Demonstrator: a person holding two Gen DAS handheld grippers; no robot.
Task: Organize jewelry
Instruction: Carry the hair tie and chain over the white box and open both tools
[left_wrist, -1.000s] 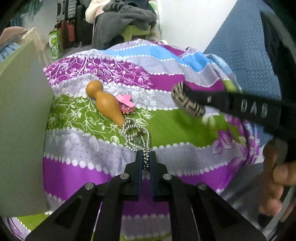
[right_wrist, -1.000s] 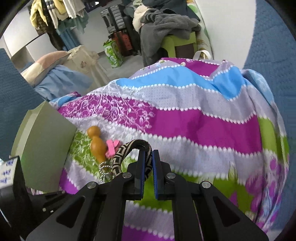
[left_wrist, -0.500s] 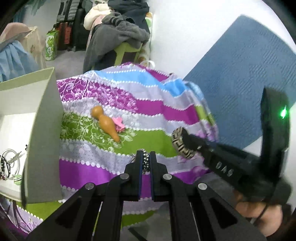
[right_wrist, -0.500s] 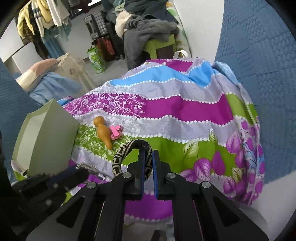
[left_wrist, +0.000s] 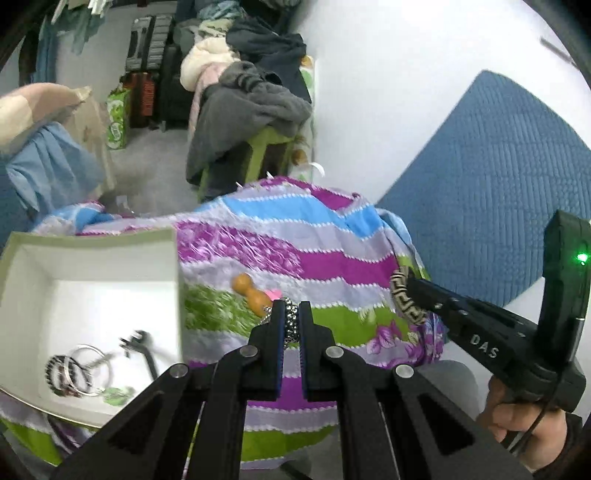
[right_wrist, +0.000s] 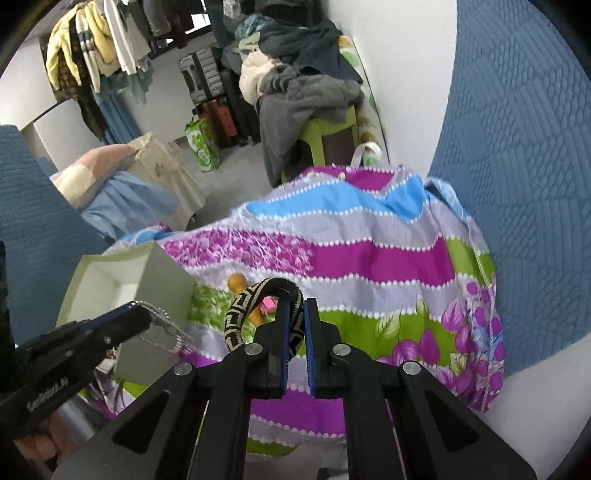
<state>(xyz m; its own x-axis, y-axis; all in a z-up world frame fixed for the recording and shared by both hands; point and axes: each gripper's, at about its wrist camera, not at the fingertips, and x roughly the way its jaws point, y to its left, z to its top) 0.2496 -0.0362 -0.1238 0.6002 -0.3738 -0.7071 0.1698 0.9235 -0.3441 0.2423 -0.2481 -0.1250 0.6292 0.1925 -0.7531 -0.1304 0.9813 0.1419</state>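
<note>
At frame centre, a beaded bracelet (left_wrist: 291, 320) was clamped by the left gripper (left_wrist: 291, 325); a patterned bangle (right_wrist: 258, 314) was pinched by the right gripper (right_wrist: 295, 325). The white box (left_wrist: 92, 258) was seen lower left.

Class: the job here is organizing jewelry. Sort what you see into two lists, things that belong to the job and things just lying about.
Belongs to the job:
- beaded chain in left gripper
- patterned bangle in right gripper
- white box holding rings

Just lying about:
- wooden gourd on striped cloth
- clothes pile
- suitcases
</note>
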